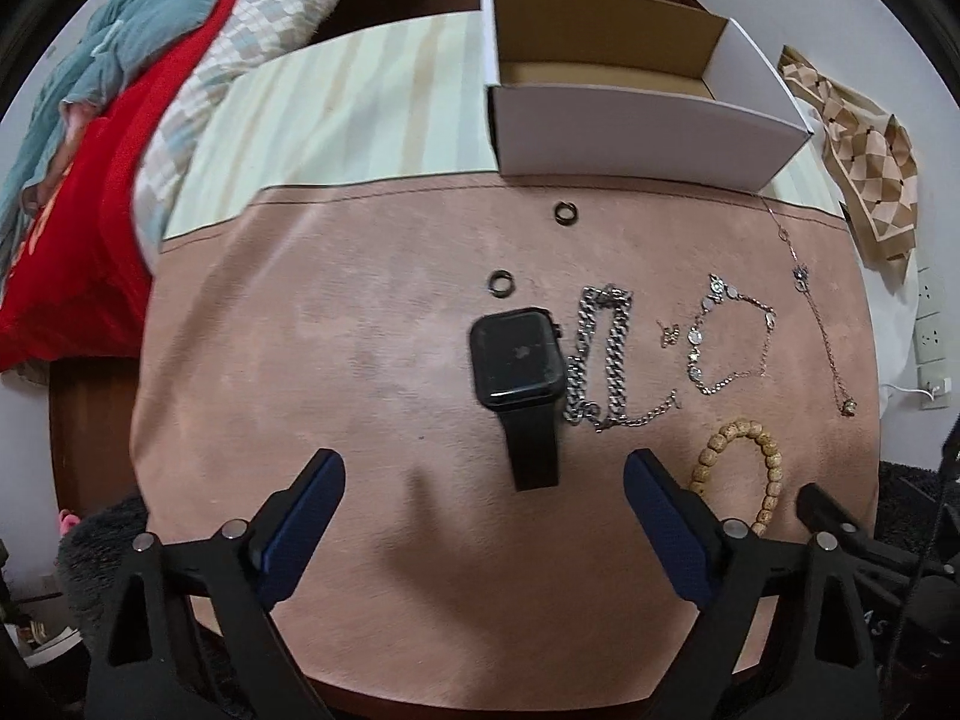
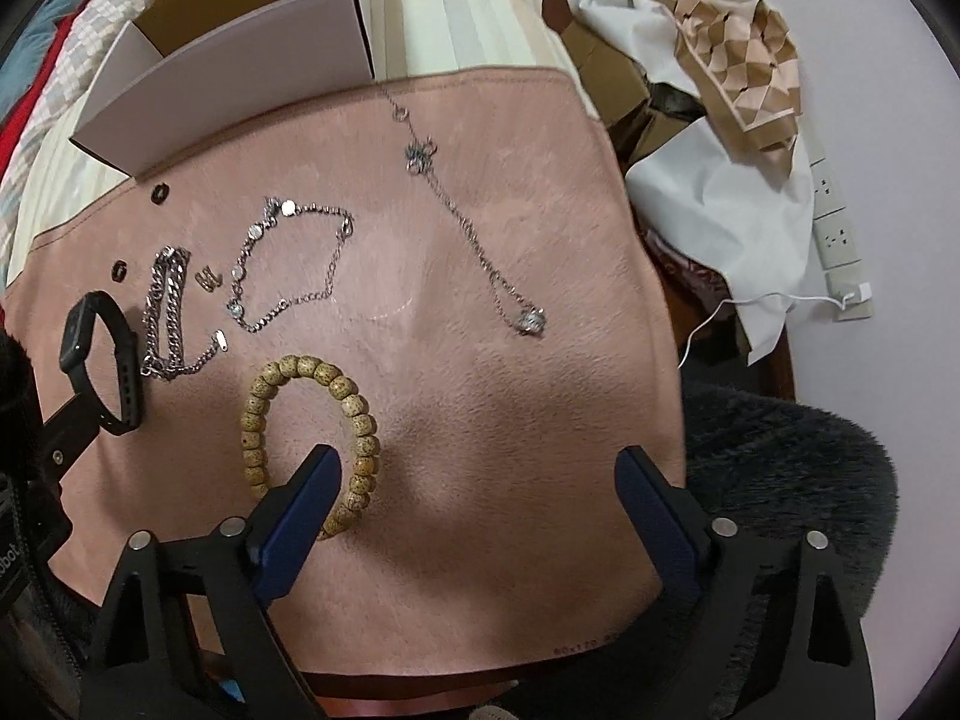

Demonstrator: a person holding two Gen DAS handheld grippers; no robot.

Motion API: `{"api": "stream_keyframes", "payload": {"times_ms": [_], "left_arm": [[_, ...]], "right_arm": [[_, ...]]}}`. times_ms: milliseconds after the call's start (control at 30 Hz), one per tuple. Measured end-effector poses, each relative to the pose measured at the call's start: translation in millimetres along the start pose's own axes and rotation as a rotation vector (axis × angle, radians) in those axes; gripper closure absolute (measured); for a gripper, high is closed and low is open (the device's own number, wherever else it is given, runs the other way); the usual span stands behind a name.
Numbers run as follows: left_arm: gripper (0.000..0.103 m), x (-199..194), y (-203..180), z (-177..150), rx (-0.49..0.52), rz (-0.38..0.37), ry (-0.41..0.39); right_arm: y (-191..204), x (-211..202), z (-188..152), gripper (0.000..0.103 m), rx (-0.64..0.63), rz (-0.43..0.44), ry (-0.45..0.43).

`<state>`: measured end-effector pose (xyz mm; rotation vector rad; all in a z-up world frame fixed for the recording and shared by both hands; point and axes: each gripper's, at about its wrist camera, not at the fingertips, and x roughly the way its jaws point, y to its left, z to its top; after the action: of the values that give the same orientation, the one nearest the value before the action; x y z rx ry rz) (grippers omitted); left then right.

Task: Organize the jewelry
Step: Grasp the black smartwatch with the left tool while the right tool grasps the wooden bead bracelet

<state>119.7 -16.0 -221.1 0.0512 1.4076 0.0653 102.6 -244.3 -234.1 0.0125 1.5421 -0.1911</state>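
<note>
On the pink mat (image 1: 300, 360) lies a black smartwatch (image 1: 517, 360), face up, its strap trailing toward the camera. Just beside it is a chunky silver curb chain (image 1: 603, 360), folded on itself. Further right sits a small gold ear cuff (image 1: 668, 333), then a slim bracelet with round stones (image 1: 729, 336) lying in an open loop, then a thin pendant chain (image 2: 468, 222) stretched out straight. A wooden bead bracelet (image 2: 312, 414) lies nearest. Two dark rings (image 1: 499, 283) (one nearer the box) rest before the open white cardboard box (image 1: 648, 144).
</note>
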Motion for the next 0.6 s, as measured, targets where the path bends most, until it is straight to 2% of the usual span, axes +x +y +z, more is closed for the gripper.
{"api": "stream_keyframes", "payload": {"times_ms": [33,100,300,333,400,467,533,600], "left_arm": [[0.017,2.0,-1.7,0.0,0.003,-0.008,0.001],[0.033,7.8,-5.0,0.4,0.005,-0.022,0.014],[0.035,17.3,-10.1,3.2,0.016,-0.043,0.016],[0.038,18.4,-10.8,4.1,0.017,-0.047,0.015],[0.060,21.7,-11.3,5.8,0.021,-0.056,0.019],[0.066,25.5,-11.6,7.5,0.020,-0.070,0.027],[0.074,27.4,-12.1,9.0,0.020,-0.070,0.021],[0.082,28.6,-12.8,9.6,0.022,-0.073,0.021]], "right_arm": [[-0.2,2.2,-0.2,0.012,-0.001,0.002,0.004],[1.1,7.9,-0.4,0.015,-0.003,0.006,0.012],[-1.0,17.9,2.2,0.020,-0.002,0.019,0.029],[-0.8,19.5,2.5,0.020,-0.003,0.018,0.030],[-0.1,21.1,1.5,0.022,-0.001,0.035,0.030],[0.3,22.0,1.6,0.023,0.001,0.042,0.031],[1.7,25.6,1.1,0.031,-0.006,0.043,0.041],[2.2,27.9,-1.3,0.034,-0.002,0.058,0.046]]}}
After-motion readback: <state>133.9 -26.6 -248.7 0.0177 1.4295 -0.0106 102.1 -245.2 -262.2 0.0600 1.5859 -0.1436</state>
